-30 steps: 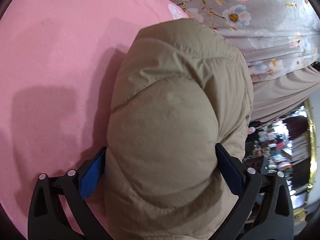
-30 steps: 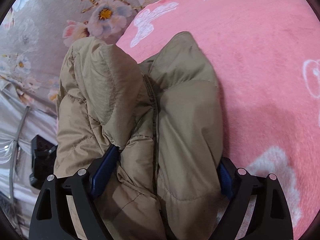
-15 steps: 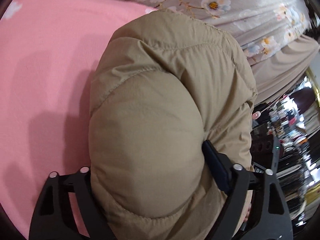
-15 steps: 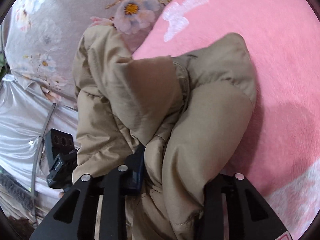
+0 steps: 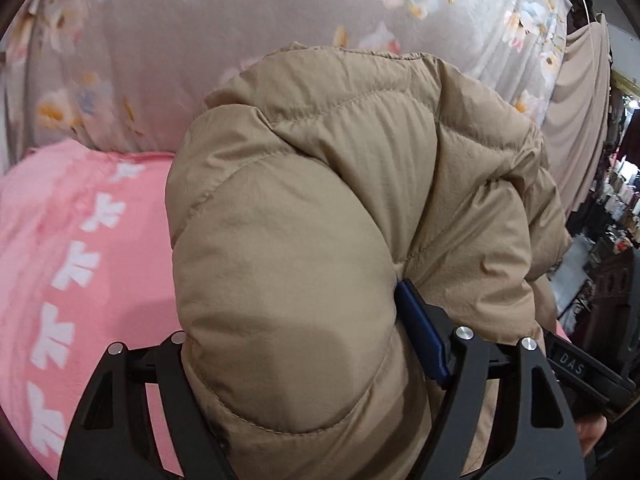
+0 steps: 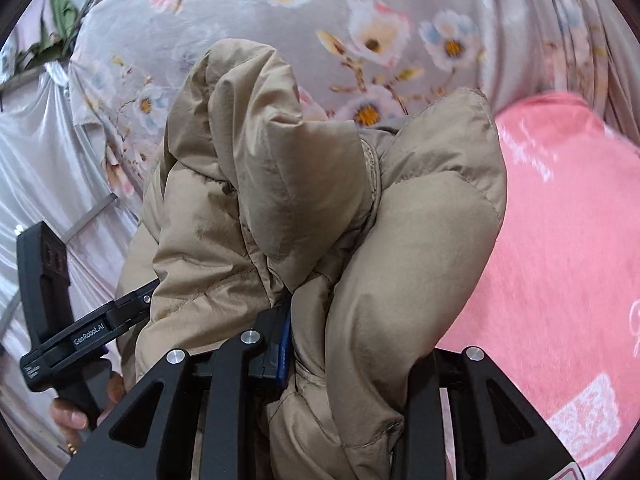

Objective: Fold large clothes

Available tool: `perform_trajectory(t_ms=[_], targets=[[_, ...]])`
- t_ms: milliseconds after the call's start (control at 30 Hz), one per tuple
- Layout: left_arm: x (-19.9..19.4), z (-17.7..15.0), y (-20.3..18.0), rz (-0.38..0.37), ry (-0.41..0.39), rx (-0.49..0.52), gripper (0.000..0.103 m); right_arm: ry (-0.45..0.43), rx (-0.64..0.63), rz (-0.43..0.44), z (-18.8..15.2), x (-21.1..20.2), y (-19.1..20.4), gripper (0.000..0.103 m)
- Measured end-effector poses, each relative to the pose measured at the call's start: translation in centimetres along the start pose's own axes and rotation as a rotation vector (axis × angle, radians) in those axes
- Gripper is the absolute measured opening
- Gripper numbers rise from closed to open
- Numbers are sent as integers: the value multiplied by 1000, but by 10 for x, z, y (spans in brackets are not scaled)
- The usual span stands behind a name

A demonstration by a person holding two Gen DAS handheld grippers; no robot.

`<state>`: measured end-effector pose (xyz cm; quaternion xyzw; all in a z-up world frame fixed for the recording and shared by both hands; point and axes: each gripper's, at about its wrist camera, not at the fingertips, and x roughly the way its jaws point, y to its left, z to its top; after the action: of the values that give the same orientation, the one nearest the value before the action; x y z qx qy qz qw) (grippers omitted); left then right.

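While both grips bite only puffy quilting, the tan down jacket (image 5: pixel 320 240) fills the frame's centre above the pink bed (image 5: pixel 60 240). Left hand-held gripper (image 5: pixel 304 360) is closing on it; right hand-held gripper (image 6: pixel 352 360) stays clamped. Slippery padding could slide free.

A bed carries everything here. Over it lies a pink blanket (image 5: pixel 88 280), fleecy, printed with white bow shapes and some white lettering. Along its far edge a grey flowered sheet (image 6: pixel 400 32) rises behind it, touching the pink; the two meet in a soft curved line.
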<state>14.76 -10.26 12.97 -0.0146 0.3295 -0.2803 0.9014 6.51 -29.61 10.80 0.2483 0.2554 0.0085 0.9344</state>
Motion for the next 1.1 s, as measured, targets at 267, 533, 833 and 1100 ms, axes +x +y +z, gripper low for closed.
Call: perform_trajectory(t_ms=[267,533,833,1100], targets=[[-34,14,56,174,-107,19,70,-34,-90,-13,7,48,75,28],[-11,22,123,241,-90,-7,70,12,-133,-34,2,119,111,28],[54,18,176,285,1,-38,69,115,-121,-74,-18,206,112,28],[102,6,202,337,63,-23,69,174,-121,-102,-34,258,108,28]])
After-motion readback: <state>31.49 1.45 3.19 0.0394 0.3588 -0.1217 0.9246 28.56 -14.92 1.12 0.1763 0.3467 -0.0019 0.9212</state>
